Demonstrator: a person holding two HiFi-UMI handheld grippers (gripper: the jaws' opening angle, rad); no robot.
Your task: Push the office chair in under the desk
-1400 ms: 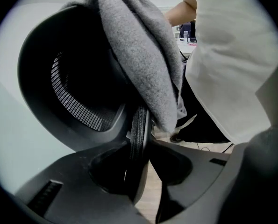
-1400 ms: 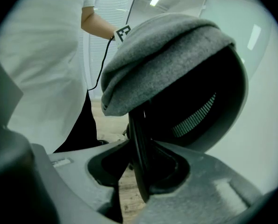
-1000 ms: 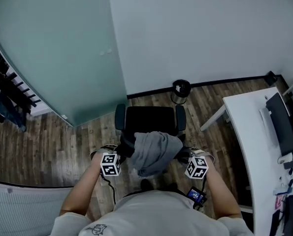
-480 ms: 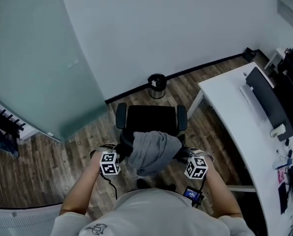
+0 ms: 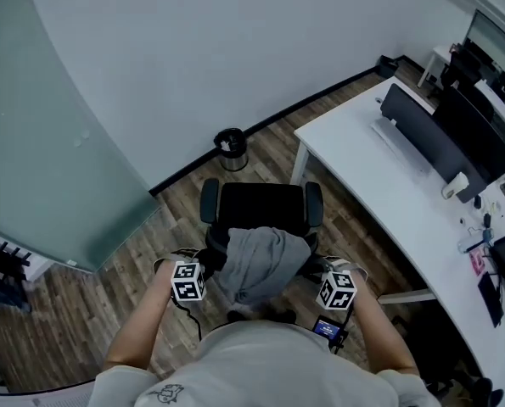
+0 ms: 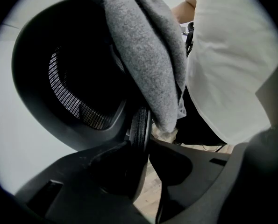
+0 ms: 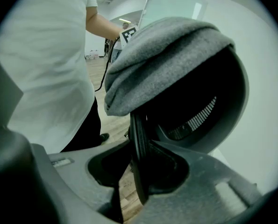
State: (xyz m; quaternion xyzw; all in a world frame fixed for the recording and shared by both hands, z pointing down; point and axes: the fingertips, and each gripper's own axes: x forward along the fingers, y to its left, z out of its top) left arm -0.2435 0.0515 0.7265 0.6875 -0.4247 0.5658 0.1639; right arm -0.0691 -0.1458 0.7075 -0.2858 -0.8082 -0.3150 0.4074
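anon1: Status on the chair (image 5: 260, 206)?

op: Dead centre of my head view, near the corner of the desk (image 5: 362, 155) at upper right, not under it. I've got left gripper (image 6: 143, 146) and right gripper (image 7: 141, 169) both clamped on the backrest's edges (grey garment (image 5: 256, 261) draped over the top).

hidden in head view under seat of office chair (image 5: 260, 203): base, wheels. covered by grey garment (image 5: 259, 263): backrest top. cut off at right picture edge: desk (image 5: 354, 151). too small to identify: clutter (image 5: 481, 244) on desk far end. concealed from above beneath marker cubes (image 5: 189, 282): jaw tips of left gripper (image 6: 144, 155), right gripper (image 7: 139, 171).
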